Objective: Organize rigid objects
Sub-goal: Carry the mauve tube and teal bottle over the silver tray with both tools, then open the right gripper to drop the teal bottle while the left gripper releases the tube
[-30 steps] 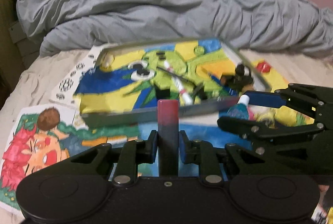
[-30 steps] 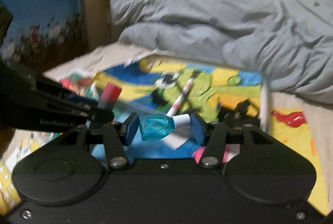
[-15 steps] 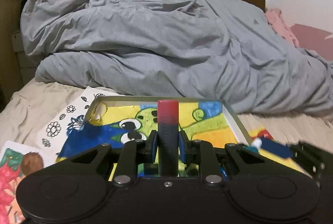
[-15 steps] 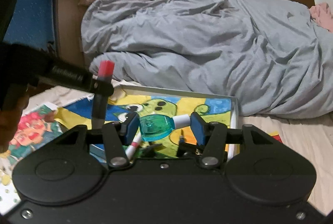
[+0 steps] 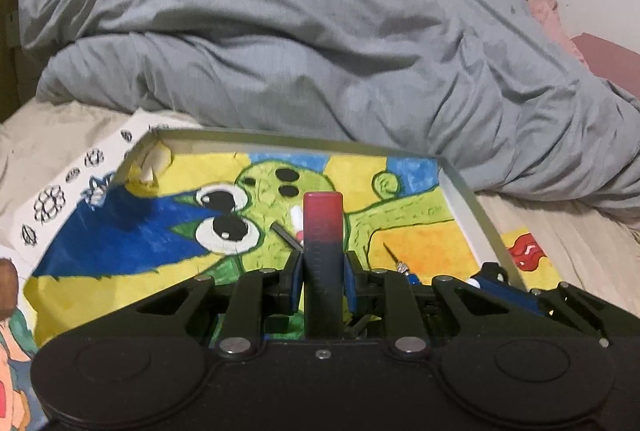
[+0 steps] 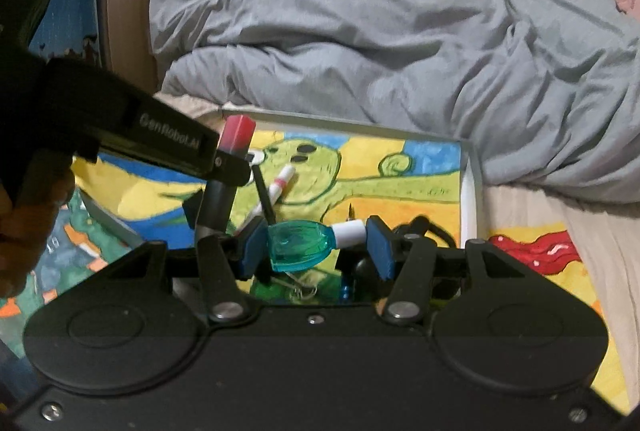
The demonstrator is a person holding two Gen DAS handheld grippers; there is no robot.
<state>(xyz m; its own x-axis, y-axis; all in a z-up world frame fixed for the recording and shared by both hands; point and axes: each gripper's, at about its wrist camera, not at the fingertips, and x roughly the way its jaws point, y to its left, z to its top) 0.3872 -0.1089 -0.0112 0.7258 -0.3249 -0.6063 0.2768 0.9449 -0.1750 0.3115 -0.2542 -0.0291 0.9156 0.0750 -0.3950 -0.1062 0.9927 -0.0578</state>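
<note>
Two held items, red-to-black tube (image 5: 323, 251) upright, teal white-capped bottle (image 6: 304, 245) sideways

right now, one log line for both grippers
left gripper: shut on red-black tube | right gripper: shut on teal bottle | both over tray
</note>
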